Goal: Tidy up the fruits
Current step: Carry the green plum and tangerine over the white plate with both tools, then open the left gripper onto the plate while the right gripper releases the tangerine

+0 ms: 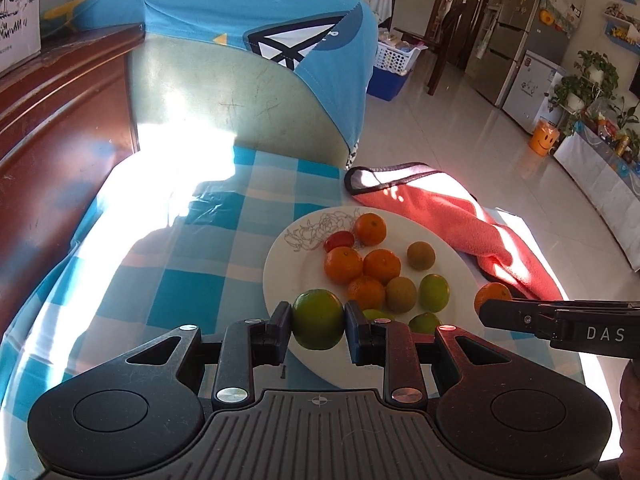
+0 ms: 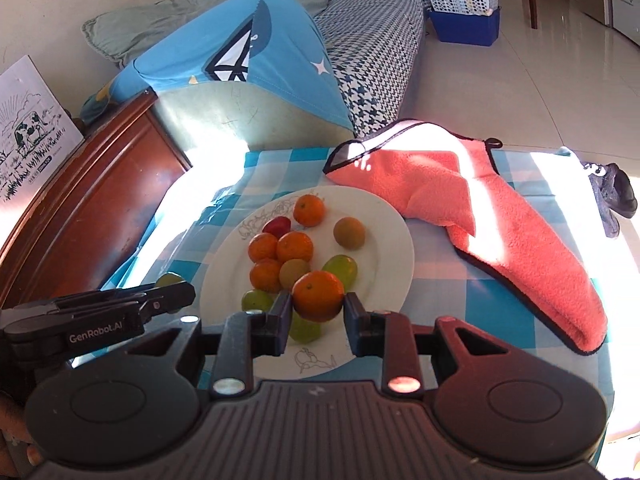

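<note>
A white plate [image 1: 280, 276] [image 2: 384, 216] sits on the blue checked tablecloth and holds several oranges, green fruits, brown fruits and one red fruit [image 1: 339, 241]. My left gripper [image 1: 318, 318] is shut on a green fruit [image 1: 317, 319], held at the plate's near left edge. My right gripper [image 2: 318, 300] is shut on an orange [image 2: 318, 295] above the near side of the plate. That orange also shows in the left wrist view [image 1: 492, 295], at the tip of the right gripper. The left gripper's green fruit shows in the right wrist view [image 2: 170, 280].
An orange fleece cloth [image 2: 500, 216] [image 1: 452, 216] lies right of the plate. A dark wooden cabinet [image 1: 52, 140] stands at the left. A chair with a blue cover [image 1: 248, 40] stands behind the table. A dark shoe [image 2: 616, 196] lies at the right.
</note>
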Available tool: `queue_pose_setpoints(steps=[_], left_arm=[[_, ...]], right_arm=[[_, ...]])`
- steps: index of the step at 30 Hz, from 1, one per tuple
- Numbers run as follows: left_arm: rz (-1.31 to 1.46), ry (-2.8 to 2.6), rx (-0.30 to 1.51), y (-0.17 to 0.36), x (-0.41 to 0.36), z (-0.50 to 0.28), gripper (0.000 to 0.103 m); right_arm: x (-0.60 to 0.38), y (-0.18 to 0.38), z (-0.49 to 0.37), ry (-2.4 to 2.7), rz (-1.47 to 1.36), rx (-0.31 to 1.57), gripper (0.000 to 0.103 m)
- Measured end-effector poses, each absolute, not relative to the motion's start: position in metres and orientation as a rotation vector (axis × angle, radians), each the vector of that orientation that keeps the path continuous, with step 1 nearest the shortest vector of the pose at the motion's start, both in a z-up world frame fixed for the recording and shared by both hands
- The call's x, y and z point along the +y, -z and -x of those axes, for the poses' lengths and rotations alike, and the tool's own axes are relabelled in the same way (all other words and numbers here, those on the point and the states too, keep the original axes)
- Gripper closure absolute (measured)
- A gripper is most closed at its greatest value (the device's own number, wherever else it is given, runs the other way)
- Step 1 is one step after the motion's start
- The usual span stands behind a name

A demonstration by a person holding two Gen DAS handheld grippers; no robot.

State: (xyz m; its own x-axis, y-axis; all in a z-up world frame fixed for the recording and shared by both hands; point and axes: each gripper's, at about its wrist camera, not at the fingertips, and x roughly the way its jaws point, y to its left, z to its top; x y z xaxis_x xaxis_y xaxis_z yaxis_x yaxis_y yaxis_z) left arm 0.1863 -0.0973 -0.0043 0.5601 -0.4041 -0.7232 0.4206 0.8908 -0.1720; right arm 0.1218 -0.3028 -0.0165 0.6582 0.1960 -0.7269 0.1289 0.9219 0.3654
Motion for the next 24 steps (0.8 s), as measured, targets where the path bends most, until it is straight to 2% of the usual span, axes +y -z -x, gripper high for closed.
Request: queue_pose_setpoints(steps=[19, 24], left_arm=[[-0.085, 0.496, 0.882, 0.029, -0.12, -0.214, 0.077], [-0.077, 0.491, 0.865, 0.026, -0.123, -0.215, 0.074]], right_arm=[[-0.312, 0.05, -0.158, 0.004, -0.419, 0.929, 0.075], [-0.315, 0.047, -0.161, 0.01, -0.46, 0.912, 0.072]])
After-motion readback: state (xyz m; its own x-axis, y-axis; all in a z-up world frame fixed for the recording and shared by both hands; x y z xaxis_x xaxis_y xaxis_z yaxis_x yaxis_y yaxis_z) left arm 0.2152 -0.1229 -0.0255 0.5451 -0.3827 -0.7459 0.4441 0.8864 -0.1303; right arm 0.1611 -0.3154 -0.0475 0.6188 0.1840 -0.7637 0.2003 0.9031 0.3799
